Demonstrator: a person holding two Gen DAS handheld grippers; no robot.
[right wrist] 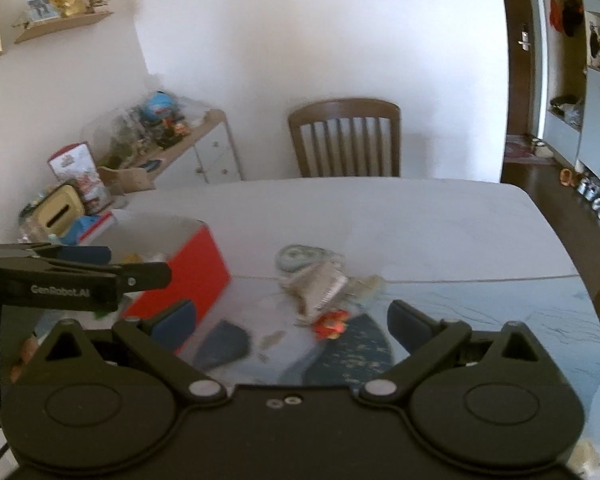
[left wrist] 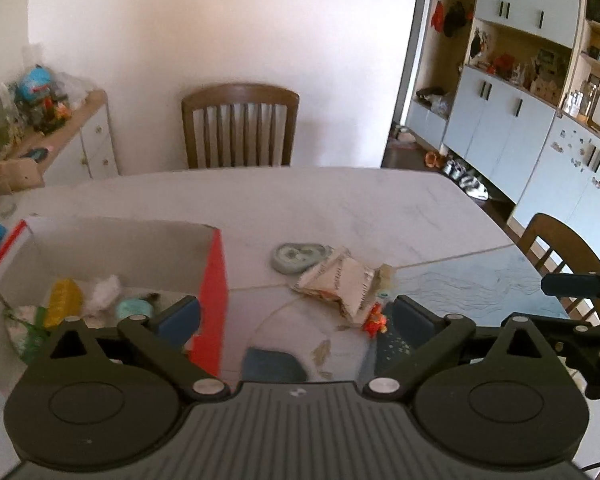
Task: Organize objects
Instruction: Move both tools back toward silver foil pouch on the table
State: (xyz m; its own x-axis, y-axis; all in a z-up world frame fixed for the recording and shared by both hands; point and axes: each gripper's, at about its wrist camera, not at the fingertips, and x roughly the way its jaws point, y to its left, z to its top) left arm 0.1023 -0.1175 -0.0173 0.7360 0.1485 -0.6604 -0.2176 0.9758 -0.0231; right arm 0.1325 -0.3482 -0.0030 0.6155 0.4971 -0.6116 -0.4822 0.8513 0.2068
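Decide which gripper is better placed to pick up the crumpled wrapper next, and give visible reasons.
Probably right. The right gripper is open with the crumpled wrapper centred ahead. The left gripper, also open, sits beside the red box, with the wrapper off to its right.

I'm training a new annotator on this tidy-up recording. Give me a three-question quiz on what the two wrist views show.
1. True or false: the open red-sided cardboard box already holds items, such as a yellow plastic object.
2. Which lies farther from the cameras on the white marble table: the grey-green round disc or the small red-orange toy?
3. Multiple choice: the left gripper is A) shut on the crumpled paper wrapper, B) open and empty, C) out of view.

Key: 1 true; 2 the grey-green disc; 3 B.
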